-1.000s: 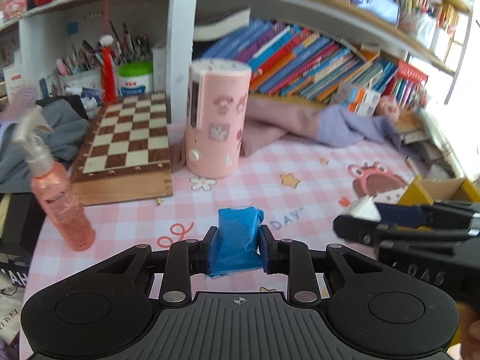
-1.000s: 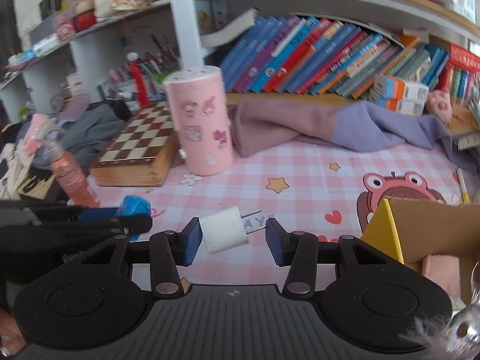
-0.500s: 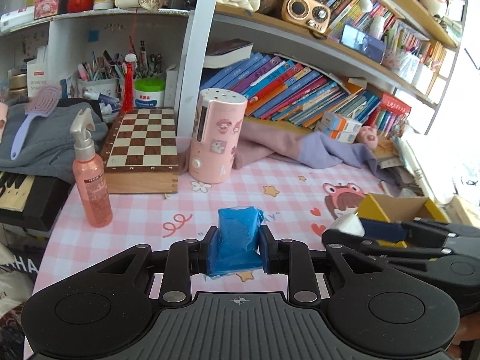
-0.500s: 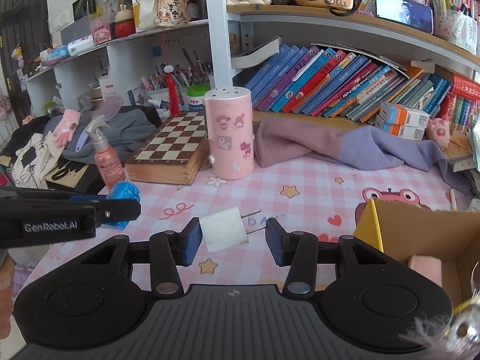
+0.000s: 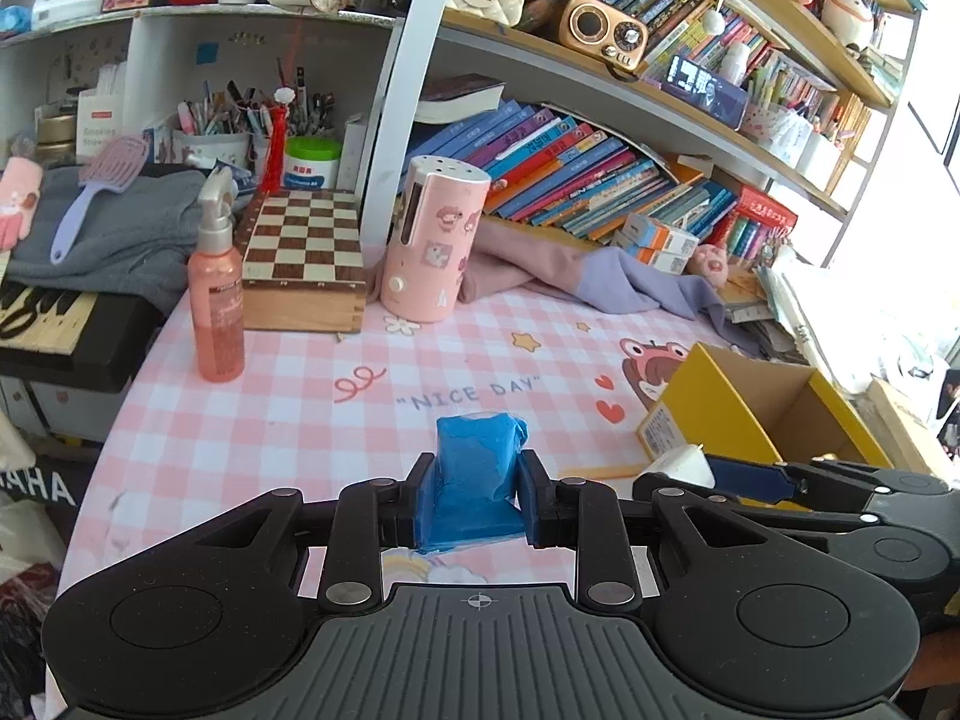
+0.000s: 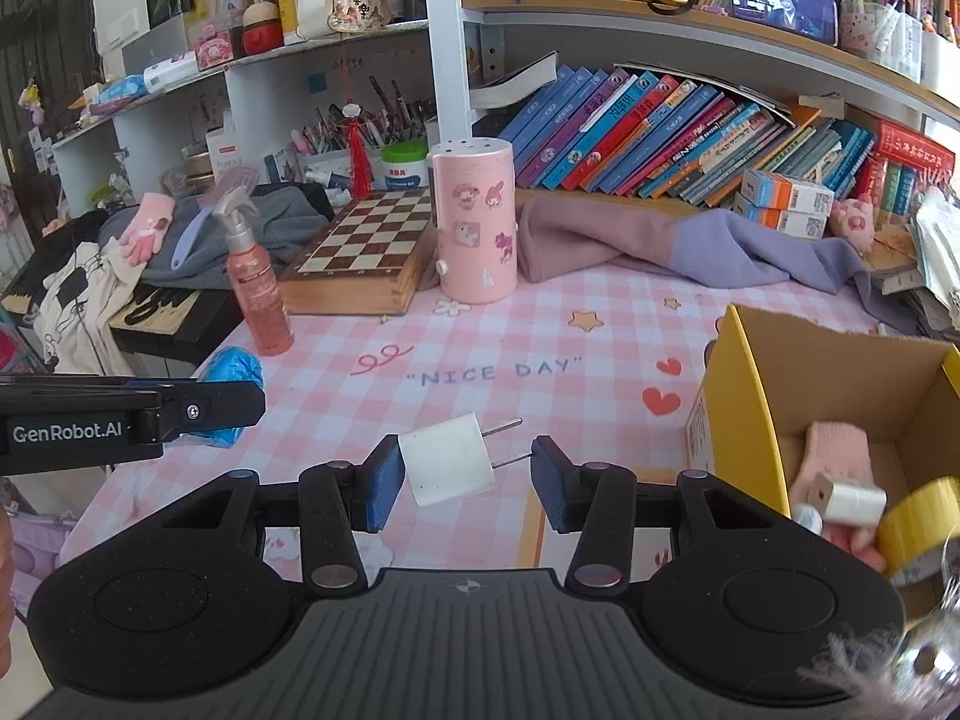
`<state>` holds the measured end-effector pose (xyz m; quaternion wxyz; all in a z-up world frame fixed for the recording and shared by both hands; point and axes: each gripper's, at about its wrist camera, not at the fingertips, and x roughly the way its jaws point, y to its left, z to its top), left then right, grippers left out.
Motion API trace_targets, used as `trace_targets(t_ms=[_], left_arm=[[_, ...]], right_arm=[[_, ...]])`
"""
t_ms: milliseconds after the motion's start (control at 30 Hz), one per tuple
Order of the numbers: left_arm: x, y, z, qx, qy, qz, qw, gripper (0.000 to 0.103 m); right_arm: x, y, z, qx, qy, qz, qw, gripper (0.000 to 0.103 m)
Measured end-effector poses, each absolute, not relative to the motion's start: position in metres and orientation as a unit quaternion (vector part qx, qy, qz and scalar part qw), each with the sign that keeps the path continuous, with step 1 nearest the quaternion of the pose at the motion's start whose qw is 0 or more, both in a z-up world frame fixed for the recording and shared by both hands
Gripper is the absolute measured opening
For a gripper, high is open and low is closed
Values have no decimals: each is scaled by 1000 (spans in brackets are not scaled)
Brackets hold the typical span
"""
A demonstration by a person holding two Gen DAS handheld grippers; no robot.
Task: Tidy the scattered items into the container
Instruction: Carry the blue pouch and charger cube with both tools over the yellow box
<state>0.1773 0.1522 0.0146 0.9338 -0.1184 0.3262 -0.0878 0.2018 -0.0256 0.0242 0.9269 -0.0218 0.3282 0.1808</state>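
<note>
My left gripper (image 5: 474, 498) is shut on a crumpled blue packet (image 5: 477, 468) and holds it above the pink checked tablecloth. In the right wrist view that gripper (image 6: 240, 402) and the blue packet (image 6: 234, 369) show at the left. My right gripper (image 6: 465, 474) is shut on a white plug adapter (image 6: 444, 465): the body rests against the left pad and the prongs reach the right pad. The yellow cardboard box (image 6: 738, 396) stands open just right of it. Inside lie a pink glove (image 6: 837, 456) and a yellow tape roll (image 6: 918, 522). The left wrist view has the box (image 5: 708, 396) at the right.
A pink cylinder (image 5: 432, 240), a wooden chessboard box (image 5: 306, 252) and a pink spray bottle (image 5: 216, 312) stand at the back left of the table. A pink and purple cloth (image 5: 600, 276) lies along the bookshelf. Grey clothes are piled at the left edge.
Both grippers have drawn back from the shelf and risen a little, so more of the table shows. The yellow box now sits closer at the right. Both holds are unchanged.
</note>
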Motion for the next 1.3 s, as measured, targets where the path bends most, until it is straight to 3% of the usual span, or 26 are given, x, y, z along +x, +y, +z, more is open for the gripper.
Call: trace_targets(t_ms=[767, 1300], left_arm=[[61, 149, 7, -147, 353, -128, 915, 26], [41, 124, 8, -128, 362, -185, 905, 26]], right_arm=[[72, -27, 15, -3, 349, 158, 924, 44], [31, -51, 15, 18, 349, 110, 930, 44]])
